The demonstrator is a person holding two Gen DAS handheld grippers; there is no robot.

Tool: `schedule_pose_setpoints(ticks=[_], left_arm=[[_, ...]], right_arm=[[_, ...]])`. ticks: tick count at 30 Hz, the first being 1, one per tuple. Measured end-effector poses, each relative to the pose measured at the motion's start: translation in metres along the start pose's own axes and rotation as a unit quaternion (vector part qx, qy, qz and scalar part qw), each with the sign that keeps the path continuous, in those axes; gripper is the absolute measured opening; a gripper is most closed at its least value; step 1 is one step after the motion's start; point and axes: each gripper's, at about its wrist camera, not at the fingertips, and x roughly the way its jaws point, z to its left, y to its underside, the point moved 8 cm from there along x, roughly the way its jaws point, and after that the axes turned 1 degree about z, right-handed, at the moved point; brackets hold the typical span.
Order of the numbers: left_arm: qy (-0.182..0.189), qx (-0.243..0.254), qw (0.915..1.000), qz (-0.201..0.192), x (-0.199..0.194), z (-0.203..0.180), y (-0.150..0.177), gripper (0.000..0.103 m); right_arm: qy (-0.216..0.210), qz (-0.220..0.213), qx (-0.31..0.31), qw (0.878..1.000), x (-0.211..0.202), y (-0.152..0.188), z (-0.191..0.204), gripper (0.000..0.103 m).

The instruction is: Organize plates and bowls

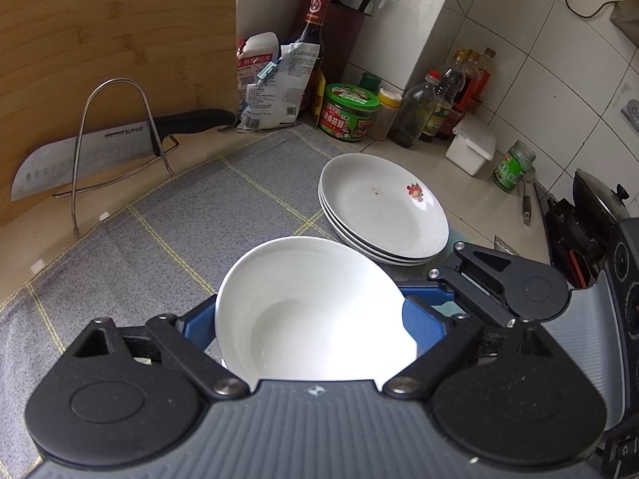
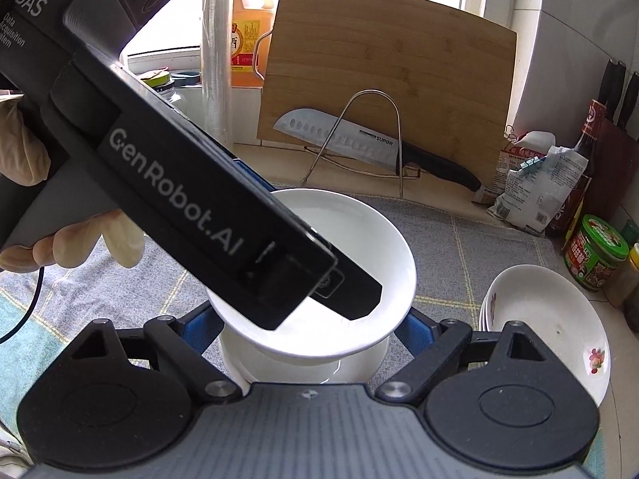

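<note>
A white bowl [image 1: 315, 311] fills the near middle of the left wrist view, tilted, with its rim lying between the blue finger pads [image 1: 423, 323] of the left gripper [image 1: 311, 319]. The pads stand wide, one at each side of the bowl, and they seem to press on its rim; whether the bowl is truly clamped I cannot tell. In the right wrist view the same bowl [image 2: 351, 247] sits tilted on top of a second white bowl [image 2: 279, 363], which rests on the grey checked cloth [image 2: 471, 247].

The right gripper [image 2: 307, 327] has its blue fingers [image 2: 413, 325] spread apart, one to each side of the lower bowl; whether they touch it cannot be made out. The left gripper's black body [image 2: 191, 183] crosses this view from the far left, its tip reaching into the upper bowl. A gloved hand [image 2: 72, 247] holds its handle at the left edge.

To the right of the bowls, near but apart, stands a stack of white plates [image 1: 383, 207]; the top plate bears a small red flower print. The stack sits partly on the cloth's right edge.

Far behind, a bamboo cutting board [image 2: 391, 88] leans upright, and a kitchen knife [image 2: 359, 139] rests in a wire rack [image 2: 371, 135] in front of it. Farther right along the tiled wall are a green-lidded jar [image 1: 349, 113], a dark sauce bottle [image 1: 313, 40], paper packets [image 1: 275, 84] and several oil bottles [image 1: 447, 99].
</note>
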Motion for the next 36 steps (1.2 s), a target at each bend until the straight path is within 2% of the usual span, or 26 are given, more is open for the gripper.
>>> schedule_pose_setpoints(ticks=[15,36], left_arm=[[0.002,-0.005,0.9999,0.016,0.012,0.003,0.011,0.093],[0.012,-0.011,0.9999,-0.002,0.016,0.005,0.016,0.093]], right_arm=[[-0.013,0.016,0.013,1.0,0.005,0.011,0.001,0.093],[-0.023,0.02,0.023,0.999,0.008,0.011,-0.001,0.094]])
